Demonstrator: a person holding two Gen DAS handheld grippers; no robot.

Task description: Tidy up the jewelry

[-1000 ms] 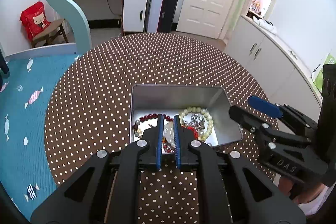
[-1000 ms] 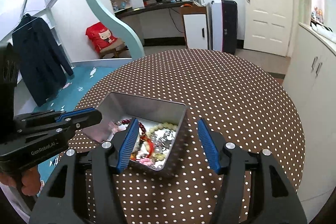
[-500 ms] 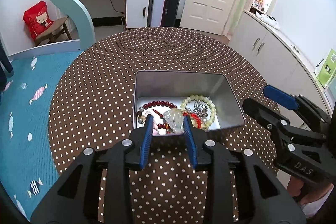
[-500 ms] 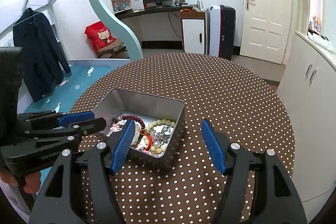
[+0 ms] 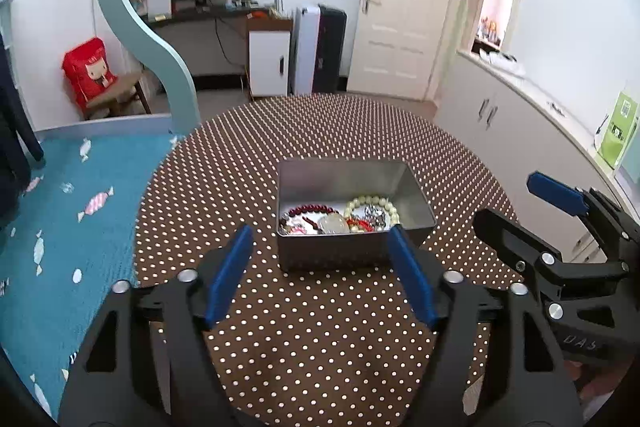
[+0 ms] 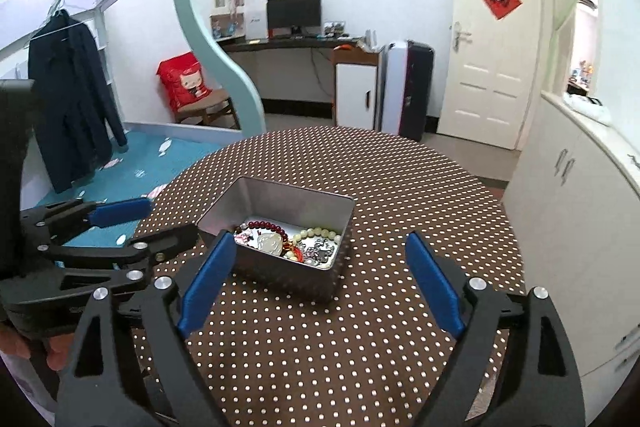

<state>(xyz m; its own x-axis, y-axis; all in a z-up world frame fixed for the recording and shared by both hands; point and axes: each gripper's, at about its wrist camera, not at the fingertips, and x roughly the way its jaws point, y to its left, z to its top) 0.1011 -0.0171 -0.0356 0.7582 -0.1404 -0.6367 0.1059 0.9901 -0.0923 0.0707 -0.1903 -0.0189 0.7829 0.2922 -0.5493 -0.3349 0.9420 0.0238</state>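
Observation:
An open metal tin stands on the round brown dotted table. Inside lie a dark red bead bracelet, a pale bead bracelet, a clear stone piece and small silver bits. My left gripper hovers just short of the tin's near wall, its jaws opening, nothing gripped. To the tin's right, my right gripper is also opening and holds nothing.
The table's edge curves close on the left, over a blue patterned surface. White cabinets line the right side. A teal curved frame, a desk and a door stand behind. A person's hand holds the left gripper.
The left gripper was shut on the clear stone piece over the tin; it opened, the piece now lies in the tin. Both grippers drew back and up, and the right one opened wider.

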